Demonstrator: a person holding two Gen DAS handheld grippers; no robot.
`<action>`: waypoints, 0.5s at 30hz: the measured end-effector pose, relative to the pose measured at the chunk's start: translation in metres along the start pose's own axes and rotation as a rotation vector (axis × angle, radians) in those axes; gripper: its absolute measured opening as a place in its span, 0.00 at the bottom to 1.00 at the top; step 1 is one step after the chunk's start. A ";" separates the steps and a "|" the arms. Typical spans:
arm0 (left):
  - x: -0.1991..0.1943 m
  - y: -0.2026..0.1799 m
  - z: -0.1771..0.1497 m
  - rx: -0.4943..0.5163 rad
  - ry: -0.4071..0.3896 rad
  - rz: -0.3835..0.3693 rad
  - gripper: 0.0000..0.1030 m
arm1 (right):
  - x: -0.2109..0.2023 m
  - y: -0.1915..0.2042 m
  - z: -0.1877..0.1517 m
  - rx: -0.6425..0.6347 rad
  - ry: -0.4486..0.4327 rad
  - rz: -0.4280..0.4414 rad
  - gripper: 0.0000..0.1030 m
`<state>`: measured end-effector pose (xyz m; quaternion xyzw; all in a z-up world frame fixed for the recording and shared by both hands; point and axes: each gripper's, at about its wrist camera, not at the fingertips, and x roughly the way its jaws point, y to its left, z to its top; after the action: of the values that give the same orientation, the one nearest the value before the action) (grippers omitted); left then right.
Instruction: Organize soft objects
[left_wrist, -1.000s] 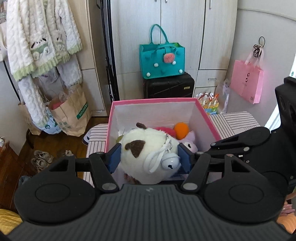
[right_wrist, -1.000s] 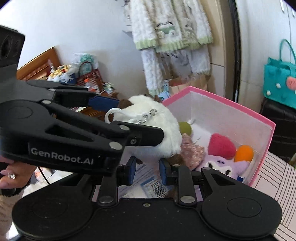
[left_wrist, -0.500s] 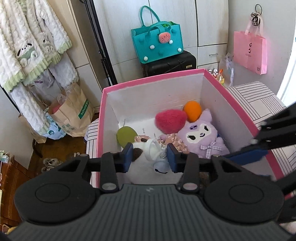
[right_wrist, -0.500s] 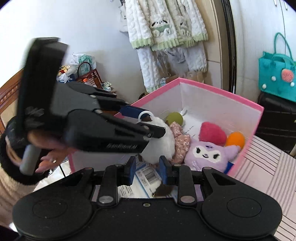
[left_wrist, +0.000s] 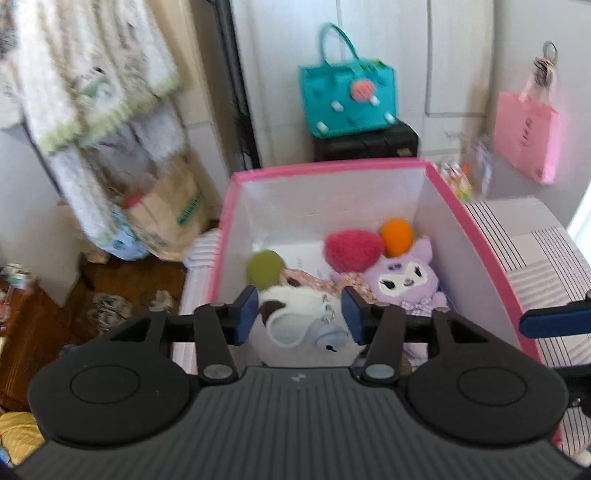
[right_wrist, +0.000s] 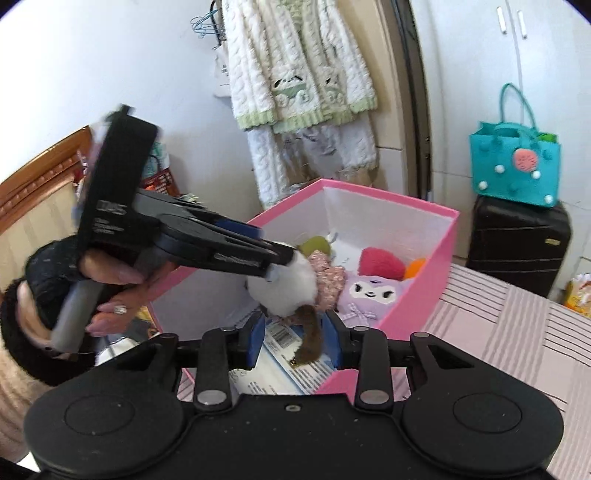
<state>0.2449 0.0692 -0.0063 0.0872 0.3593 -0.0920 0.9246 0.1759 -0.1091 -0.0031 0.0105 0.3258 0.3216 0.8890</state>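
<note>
A pink box (left_wrist: 476, 229) holds soft toys: a purple plush (left_wrist: 402, 277), a red plush (left_wrist: 351, 247), an orange ball (left_wrist: 397, 230), a green ball (left_wrist: 264, 267) and a floral cloth toy (left_wrist: 317, 280). A white plush with brown patches and a bell (left_wrist: 295, 317) lies inside the box below my left gripper (left_wrist: 299, 314), whose jaws stand open and apart from it. In the right wrist view my left gripper (right_wrist: 284, 260) hovers at the white plush (right_wrist: 284, 291). My right gripper (right_wrist: 293, 341) is open above the box's near edge, with the plush's brown tail (right_wrist: 310, 339) between its fingers, not gripped.
The box stands on a striped surface (right_wrist: 498, 332). A teal bag (left_wrist: 347, 96) sits on a black suitcase (left_wrist: 365, 142) by the wardrobe. A pink bag (left_wrist: 524, 136) hangs at right. Fleece clothes (right_wrist: 299, 74) hang at left, with paper bags (left_wrist: 166, 214) below.
The left gripper has opened wider and let go of the white plush, which now lies in the box. The right gripper has also opened and moved closer to the box.
</note>
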 end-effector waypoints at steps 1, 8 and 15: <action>-0.007 -0.002 -0.002 -0.004 -0.022 0.031 0.57 | -0.001 0.002 -0.002 -0.007 0.002 -0.020 0.38; -0.055 -0.021 -0.012 0.033 -0.093 0.045 0.75 | -0.028 0.011 -0.010 -0.018 -0.037 -0.069 0.49; -0.095 -0.022 -0.019 0.024 -0.129 0.008 0.94 | -0.056 0.019 -0.018 -0.022 -0.067 -0.117 0.59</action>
<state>0.1587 0.0619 0.0425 0.0935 0.2975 -0.0978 0.9451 0.1224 -0.1302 0.0192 -0.0077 0.2924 0.2722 0.9167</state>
